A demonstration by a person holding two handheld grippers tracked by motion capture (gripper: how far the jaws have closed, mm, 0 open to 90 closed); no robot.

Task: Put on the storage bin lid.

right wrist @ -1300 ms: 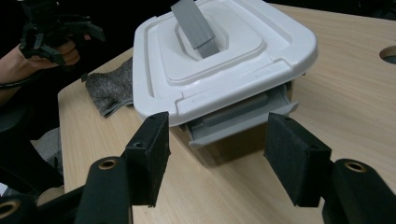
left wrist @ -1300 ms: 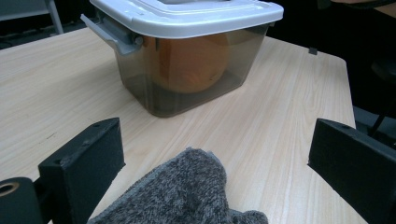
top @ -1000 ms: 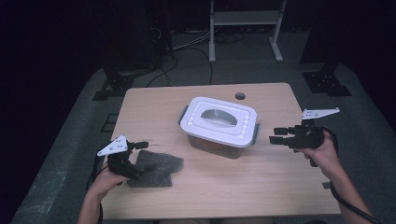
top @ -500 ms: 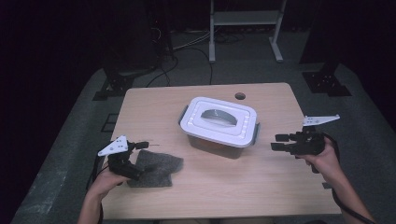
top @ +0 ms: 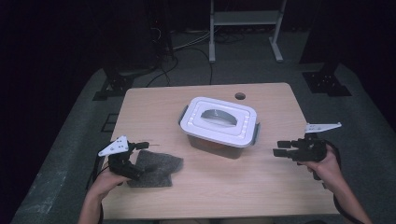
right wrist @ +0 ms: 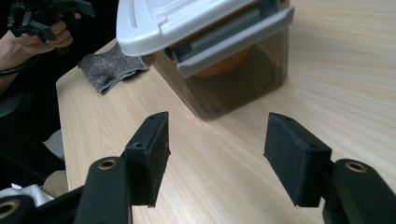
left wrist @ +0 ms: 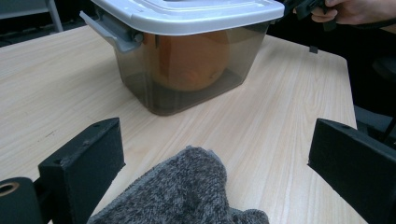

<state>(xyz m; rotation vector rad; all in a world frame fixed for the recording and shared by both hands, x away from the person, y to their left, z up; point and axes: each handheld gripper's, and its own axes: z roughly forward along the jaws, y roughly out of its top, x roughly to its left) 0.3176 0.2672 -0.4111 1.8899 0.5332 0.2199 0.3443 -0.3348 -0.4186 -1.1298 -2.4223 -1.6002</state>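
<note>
Smoke-tinted clear plastic box [top: 219,140] with white snap-on lid [top: 218,120] and grey side latches, sitting at table centre, something round and orange inside [left wrist: 187,60]. Probably rigid, smooth-walled, moderately heavy with that load (slippery if pinched on the bare wall). Best taken at the grey latch [right wrist: 233,44] on the end, or under the lid's lip, where the pads get an edge to bite.

At 8 o'clock from the box, a soft grey knitted cloth [top: 156,168]: limp, light, easy to bunch. Left gripper [top: 135,161] poised over its edge, jaws spread, cloth between but not pinched. At 3 o'clock, right gripper [top: 280,149] aimed at the latch end, jaws spread, nothing between. All resting on a pale wooden table [top: 261,186].
</note>
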